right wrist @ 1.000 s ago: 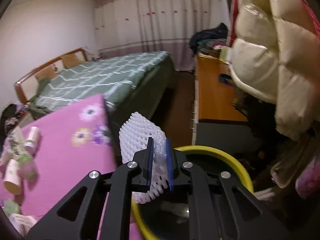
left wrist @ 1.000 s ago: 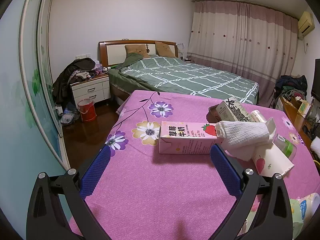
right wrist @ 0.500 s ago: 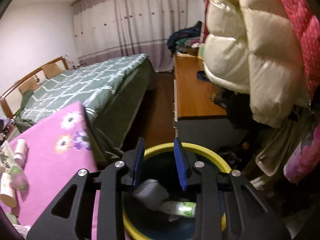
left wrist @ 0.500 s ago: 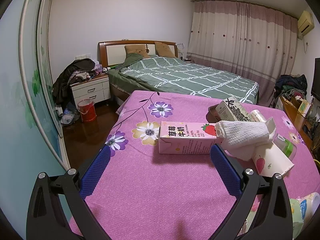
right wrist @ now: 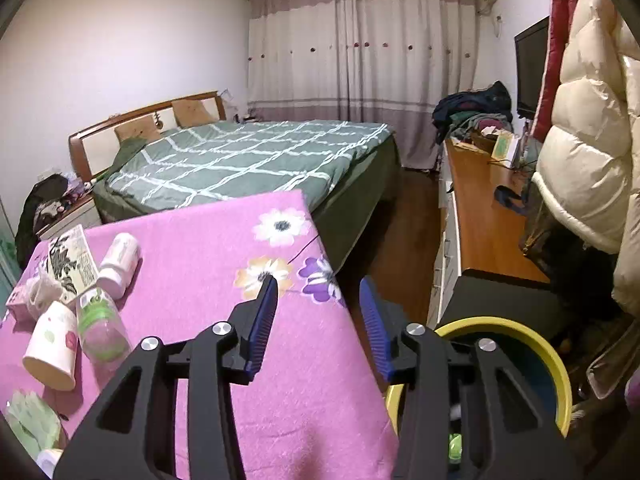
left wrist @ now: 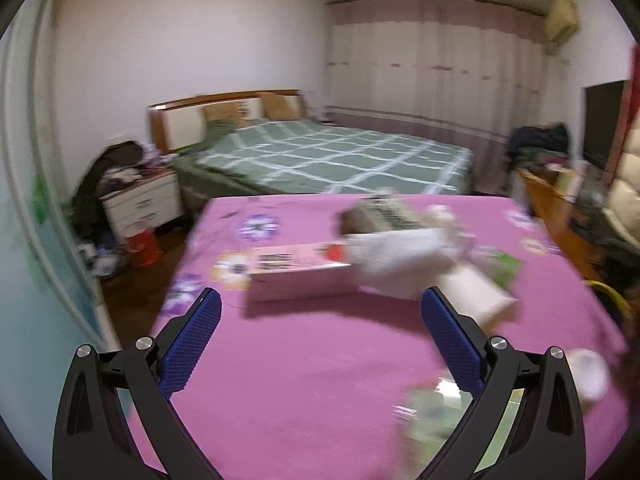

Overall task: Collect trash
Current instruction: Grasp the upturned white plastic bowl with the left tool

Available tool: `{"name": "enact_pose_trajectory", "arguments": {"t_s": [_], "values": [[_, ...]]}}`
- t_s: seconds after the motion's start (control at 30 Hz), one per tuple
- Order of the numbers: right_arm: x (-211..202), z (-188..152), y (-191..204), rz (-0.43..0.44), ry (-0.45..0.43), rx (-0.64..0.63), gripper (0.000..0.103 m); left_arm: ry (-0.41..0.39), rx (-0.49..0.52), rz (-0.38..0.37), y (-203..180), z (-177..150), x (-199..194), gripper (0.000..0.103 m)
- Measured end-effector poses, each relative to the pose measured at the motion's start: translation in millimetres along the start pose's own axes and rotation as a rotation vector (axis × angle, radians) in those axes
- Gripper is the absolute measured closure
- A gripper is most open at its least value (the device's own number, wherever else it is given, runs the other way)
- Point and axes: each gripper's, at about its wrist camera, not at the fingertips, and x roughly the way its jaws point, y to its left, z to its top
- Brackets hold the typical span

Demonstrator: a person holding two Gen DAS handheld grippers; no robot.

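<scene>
Trash lies on the table under a pink flowered cloth (right wrist: 208, 264): a pink milk carton (left wrist: 296, 276), a white crumpled tissue (left wrist: 392, 256), a paper cup (right wrist: 52, 344), a green-capped bottle (right wrist: 100, 320), a white bottle (right wrist: 120, 258) and a patterned carton (right wrist: 72, 262). My left gripper (left wrist: 319, 300) is open wide just in front of the pink carton, and its view is blurred. My right gripper (right wrist: 319, 282) hangs over the table's right edge; its jaws are opening with nothing between them. Below it to the right stands the yellow-rimmed bin (right wrist: 500, 326).
A green bed (right wrist: 248, 160) lies beyond the table. A wooden desk (right wrist: 484, 216) and a hanging cream puffy coat (right wrist: 584, 168) stand on the right. A nightstand (left wrist: 140, 204) and a red bucket (left wrist: 142, 246) are on the left. A green packet (right wrist: 28, 420) lies near the table's front.
The right gripper let a white foam net drop into the bin, opened, and swung left from over the bin to the table's edge. The left gripper shifted, so its view now takes in more on the right.
</scene>
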Motion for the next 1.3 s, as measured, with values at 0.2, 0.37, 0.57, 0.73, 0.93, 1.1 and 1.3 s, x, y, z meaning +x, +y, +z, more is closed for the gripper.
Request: {"name": "enact_pose_trajectory", "arguments": {"t_s": [0.2, 0.37, 0.57, 0.73, 0.93, 1.1, 1.3], "values": [[10, -6, 1, 0.012, 0.028, -0.005, 0.061, 0.084, 0.118, -0.344, -79, -11, -38, 0.005], [11, -7, -2, 0.025, 0.033, 0.01, 0.061, 0.165, 0.262, -0.517, -151, -34, -44, 0.005], [10, -7, -3, 0.039, 0.031, 0.016, 0.061, 0.256, 0.295, -0.564, -183, -56, -31, 0.006], [8, -6, -5, 0.05, 0.029, 0.027, 0.06, 0.276, 0.312, -0.473, -188, -64, -23, 0.007], [7, -6, -6, 0.058, 0.033, 0.031, 0.06, 0.294, 0.304, -0.392, -188, -69, -3, 0.016], [8, -6, -5, 0.062, 0.039, 0.025, 0.06, 0.321, 0.285, -0.354, -190, -68, 12, 0.021], [10, -6, -5, 0.067, 0.052, 0.027, 0.06, 0.337, 0.301, -0.341, -197, -68, 22, 0.022]]}}
